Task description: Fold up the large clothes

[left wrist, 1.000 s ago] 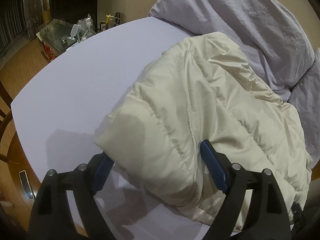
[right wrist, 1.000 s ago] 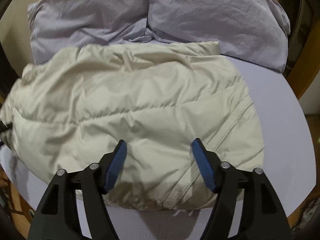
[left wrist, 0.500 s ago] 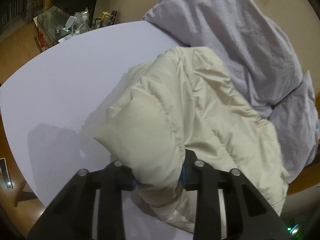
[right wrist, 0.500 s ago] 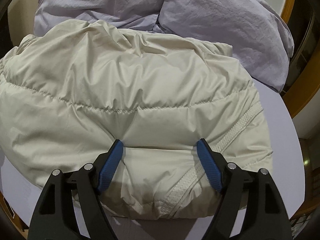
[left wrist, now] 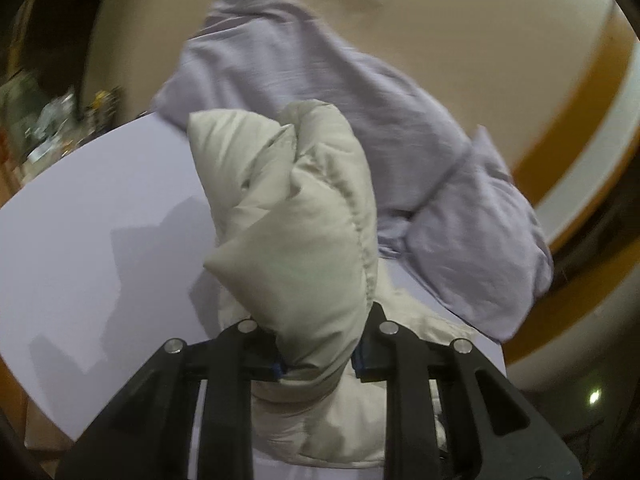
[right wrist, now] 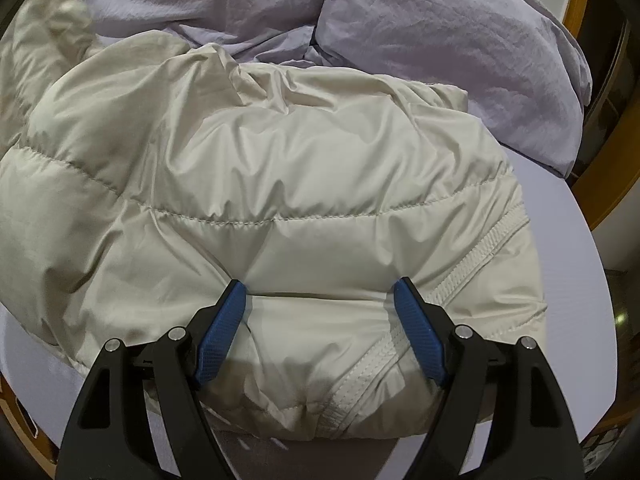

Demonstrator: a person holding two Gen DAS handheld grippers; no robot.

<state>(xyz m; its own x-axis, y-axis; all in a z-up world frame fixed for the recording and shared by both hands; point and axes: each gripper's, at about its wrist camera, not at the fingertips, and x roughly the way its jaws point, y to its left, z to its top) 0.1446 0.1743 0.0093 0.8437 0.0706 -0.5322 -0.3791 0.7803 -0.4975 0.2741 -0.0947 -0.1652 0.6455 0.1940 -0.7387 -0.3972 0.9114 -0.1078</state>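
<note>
A cream quilted puffer jacket [right wrist: 280, 160] lies bunched on the pale lilac table [right wrist: 568, 240]. In the left wrist view my left gripper [left wrist: 318, 360] has a thick fold of the jacket [left wrist: 304, 240] pinched between its pads. Its jaws are closing on that fold, which stands lifted above the table [left wrist: 80, 220]. My right gripper [right wrist: 320, 292] is open wide over the jacket's near hem beside the zipper [right wrist: 460, 276]. Its blue fingertips [right wrist: 224, 320] press down into the padding, and a bulge of fabric sits between them.
A crumpled lilac garment [right wrist: 440, 20] is heaped behind the jacket at the table's far side and shows as lilac cloth [left wrist: 320, 80] in the left wrist view. A wooden rim [right wrist: 588, 184] borders the table at right. Clutter on a side surface [left wrist: 60, 120] sits far left.
My left gripper went from open around the jacket's corner to pinching it, then rose and tilted up with the fold. The right gripper moved in over the hem and stays open there.
</note>
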